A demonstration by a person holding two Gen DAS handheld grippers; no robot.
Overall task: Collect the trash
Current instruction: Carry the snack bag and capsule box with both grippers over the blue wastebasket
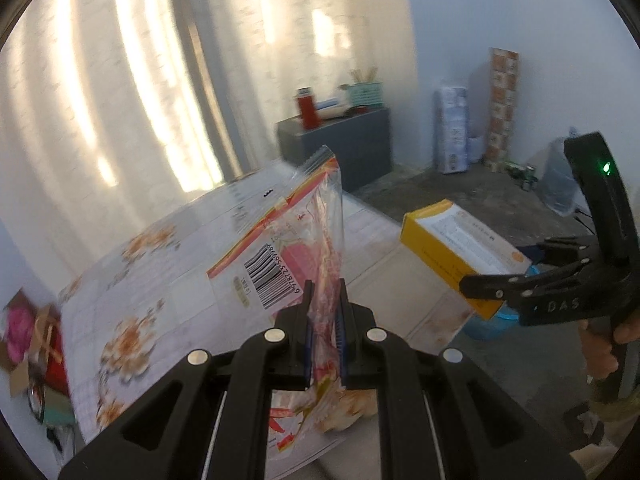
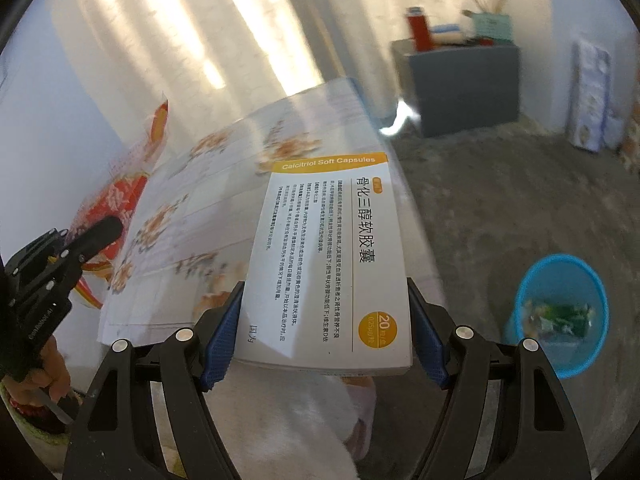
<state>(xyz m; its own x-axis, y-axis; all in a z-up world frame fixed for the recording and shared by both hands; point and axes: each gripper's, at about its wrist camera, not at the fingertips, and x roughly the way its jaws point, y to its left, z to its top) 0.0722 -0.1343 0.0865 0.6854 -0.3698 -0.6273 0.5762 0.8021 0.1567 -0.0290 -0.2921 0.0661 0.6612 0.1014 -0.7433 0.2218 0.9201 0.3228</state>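
My left gripper (image 1: 325, 332) is shut on a clear plastic snack bag (image 1: 296, 236) with red and yellow print and a barcode, held up above the floral table (image 1: 160, 264). My right gripper (image 2: 324, 332) is shut on a white and yellow medicine box (image 2: 332, 248), its blue pads (image 2: 222, 332) pressed on the box's two sides. In the left wrist view the box (image 1: 452, 248) and right gripper (image 1: 492, 288) show at the right. In the right wrist view the bag (image 2: 120, 200) and left gripper (image 2: 86, 246) show at the left. A blue bin (image 2: 560, 312) with some trash stands on the floor, lower right.
A grey cabinet (image 1: 344, 148) with a red bottle and small items stands by the curtain. Packages and a tall box (image 1: 502, 104) lean on the far wall. A carton with pink stuff (image 1: 24, 336) sits left of the table. A hand (image 1: 600, 344) holds the right gripper's handle.
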